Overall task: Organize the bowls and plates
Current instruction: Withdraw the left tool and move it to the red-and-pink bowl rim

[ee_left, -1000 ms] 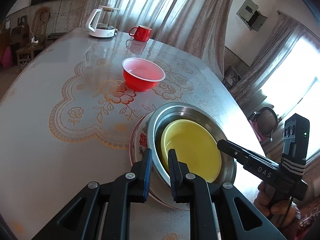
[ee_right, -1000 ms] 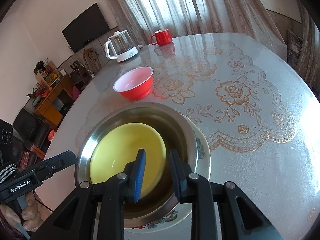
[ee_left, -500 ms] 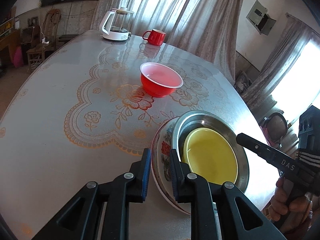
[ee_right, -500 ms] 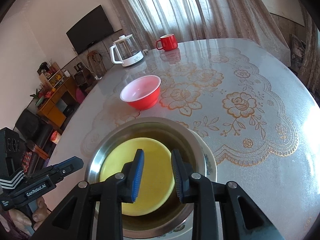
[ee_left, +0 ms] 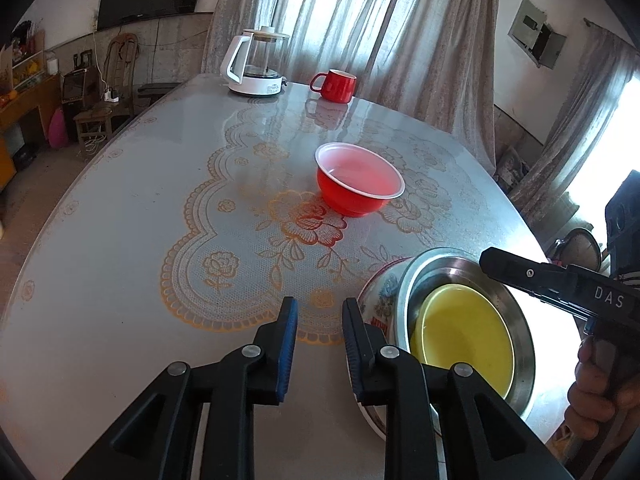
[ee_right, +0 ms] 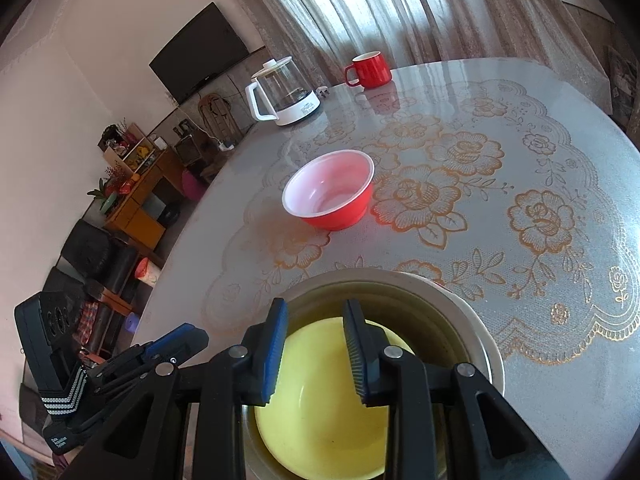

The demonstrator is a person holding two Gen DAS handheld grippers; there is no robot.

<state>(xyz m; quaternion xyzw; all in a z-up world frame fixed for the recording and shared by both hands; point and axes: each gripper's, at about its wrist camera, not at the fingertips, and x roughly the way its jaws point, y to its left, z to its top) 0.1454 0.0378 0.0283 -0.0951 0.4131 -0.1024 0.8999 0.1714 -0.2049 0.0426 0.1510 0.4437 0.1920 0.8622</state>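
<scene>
Left wrist view: both tongs (left tongs (ee_left: 318, 326), right tongs (ee_right: 314, 330)) slightly parted, empty, the left having just widened; approach the red plastic bowl (ee_left: 359, 179) squarely.

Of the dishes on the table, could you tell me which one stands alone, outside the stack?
The red bowl; the yellow plate sits nested in the steel bowl on the patterned plate.

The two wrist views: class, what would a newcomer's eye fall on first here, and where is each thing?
First, the red bowl standing alone mid-table on the floral lace cloth. Next, the nested stack at the near edge: a yellow plate inside a steel basin on a patterned plate. At the far edge stand a red mug and a white-based glass kettle.
</scene>
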